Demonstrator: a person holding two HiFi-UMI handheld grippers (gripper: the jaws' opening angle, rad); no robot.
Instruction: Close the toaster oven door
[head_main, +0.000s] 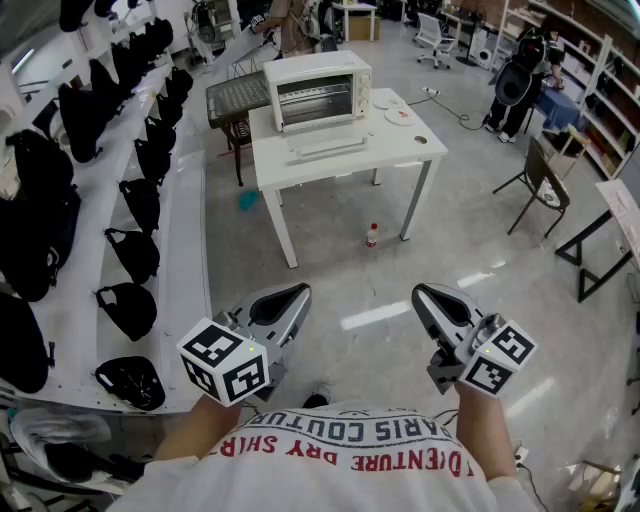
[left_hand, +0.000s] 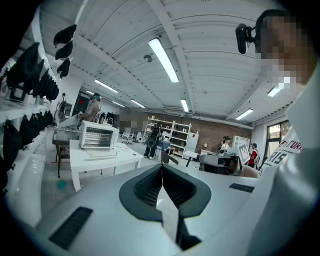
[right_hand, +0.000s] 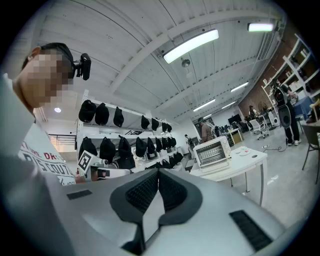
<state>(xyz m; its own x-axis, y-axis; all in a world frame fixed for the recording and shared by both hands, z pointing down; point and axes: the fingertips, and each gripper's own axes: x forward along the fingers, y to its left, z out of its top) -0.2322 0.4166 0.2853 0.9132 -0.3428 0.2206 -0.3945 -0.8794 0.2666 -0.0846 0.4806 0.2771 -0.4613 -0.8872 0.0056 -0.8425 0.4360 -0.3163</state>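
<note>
The left gripper (head_main: 298, 293) and right gripper (head_main: 420, 293) are held pressed together, empty, near the body, the toaster oven (head_main: 318, 88) being well apart. Its door (head_main: 326, 146) is seen lowered.

White all over: the boxy metal toaster oven (head_main: 318, 88) and the rectangular table (head_main: 400, 150). The glossy concrete floor (head_main: 330, 270) is grey. The plastic left gripper (head_main: 299, 292) and right gripper (head_main: 419, 292) are pale grey with black-and-white square-patterned cubes (ribbed pads dark charcoal). The person's white shirt (head_main: 340, 482) carries red lettering.
</note>
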